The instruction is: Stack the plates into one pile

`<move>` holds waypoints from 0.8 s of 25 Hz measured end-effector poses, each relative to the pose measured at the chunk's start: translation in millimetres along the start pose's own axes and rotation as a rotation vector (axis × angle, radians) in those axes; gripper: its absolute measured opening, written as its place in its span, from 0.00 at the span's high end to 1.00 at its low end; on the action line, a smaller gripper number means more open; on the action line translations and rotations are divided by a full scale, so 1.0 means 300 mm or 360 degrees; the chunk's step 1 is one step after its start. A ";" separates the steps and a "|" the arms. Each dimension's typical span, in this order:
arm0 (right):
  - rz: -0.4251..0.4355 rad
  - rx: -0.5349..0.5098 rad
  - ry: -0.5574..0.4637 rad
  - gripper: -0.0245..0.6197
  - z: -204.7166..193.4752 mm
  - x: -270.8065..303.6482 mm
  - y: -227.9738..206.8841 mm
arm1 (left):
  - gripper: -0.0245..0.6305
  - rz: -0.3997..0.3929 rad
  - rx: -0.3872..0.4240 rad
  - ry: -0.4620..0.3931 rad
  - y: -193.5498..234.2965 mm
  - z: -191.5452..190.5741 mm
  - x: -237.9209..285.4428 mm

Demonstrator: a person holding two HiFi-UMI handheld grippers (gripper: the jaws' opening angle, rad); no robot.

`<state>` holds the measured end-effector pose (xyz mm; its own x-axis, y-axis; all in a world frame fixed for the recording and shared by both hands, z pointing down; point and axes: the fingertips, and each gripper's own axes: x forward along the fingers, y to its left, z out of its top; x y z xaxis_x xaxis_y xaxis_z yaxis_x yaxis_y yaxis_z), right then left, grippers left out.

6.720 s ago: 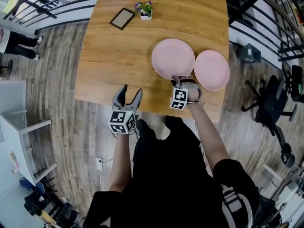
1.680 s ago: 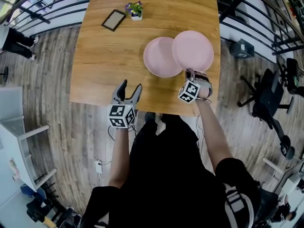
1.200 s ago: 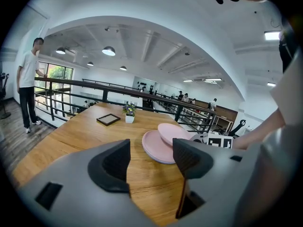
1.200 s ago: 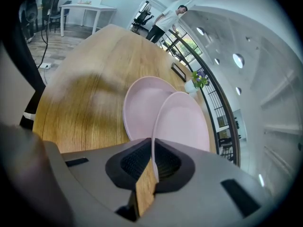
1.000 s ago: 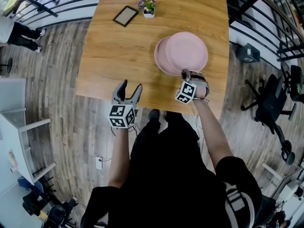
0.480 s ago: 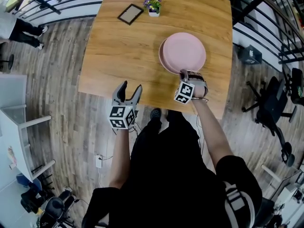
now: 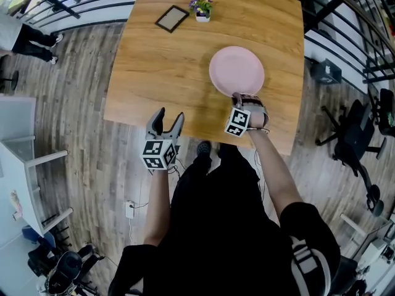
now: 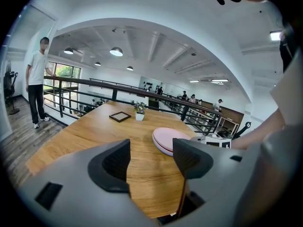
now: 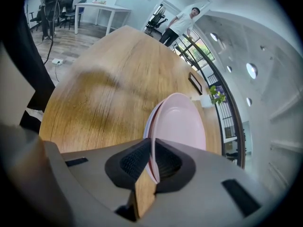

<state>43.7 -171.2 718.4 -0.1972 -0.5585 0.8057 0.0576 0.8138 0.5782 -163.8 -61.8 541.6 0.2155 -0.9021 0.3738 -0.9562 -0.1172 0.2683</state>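
Two pink plates (image 7: pixel 236 71) lie one on the other on the wooden table (image 7: pixel 160 66), right of its middle. Only the lower plate's edge (image 9: pixel 147 124) shows beneath the upper plate (image 9: pixel 182 126). My right gripper (image 7: pixel 239 97) is at the pile's near edge, shut on the upper plate's rim, which passes between its jaws (image 9: pixel 152 164). My left gripper (image 7: pixel 166 121) hovers at the table's near edge, open and holding nothing. In the left gripper view the pile (image 8: pixel 168 138) lies ahead and to the right of the left gripper (image 8: pixel 151 162).
A small picture frame (image 7: pixel 172 18) and a potted plant (image 7: pixel 202 8) stand at the table's far side. Railings run behind the table. An office chair (image 7: pixel 358 134) stands on the floor to the right. A person (image 8: pixel 37 82) stands by the railing at the left.
The right gripper carried its plate left over the other plate and lowered it, so the two now line up as one pile. The left gripper stayed put.
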 end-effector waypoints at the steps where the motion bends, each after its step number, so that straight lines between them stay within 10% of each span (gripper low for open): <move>1: -0.0011 -0.0016 -0.0003 0.90 0.003 0.001 -0.003 | 0.53 -0.0002 -0.0002 0.0000 0.001 -0.001 0.001; 20: 0.0024 0.0187 -0.0018 0.67 0.002 -0.029 0.004 | 0.53 -0.0103 0.0044 -0.0009 -0.020 0.019 0.010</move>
<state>45.0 -165.3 712.0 -0.2082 -0.5448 0.8123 -0.0546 0.8357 0.5465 -158.6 -66.2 536.2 0.2761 -0.8947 0.3512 -0.9454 -0.1869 0.2671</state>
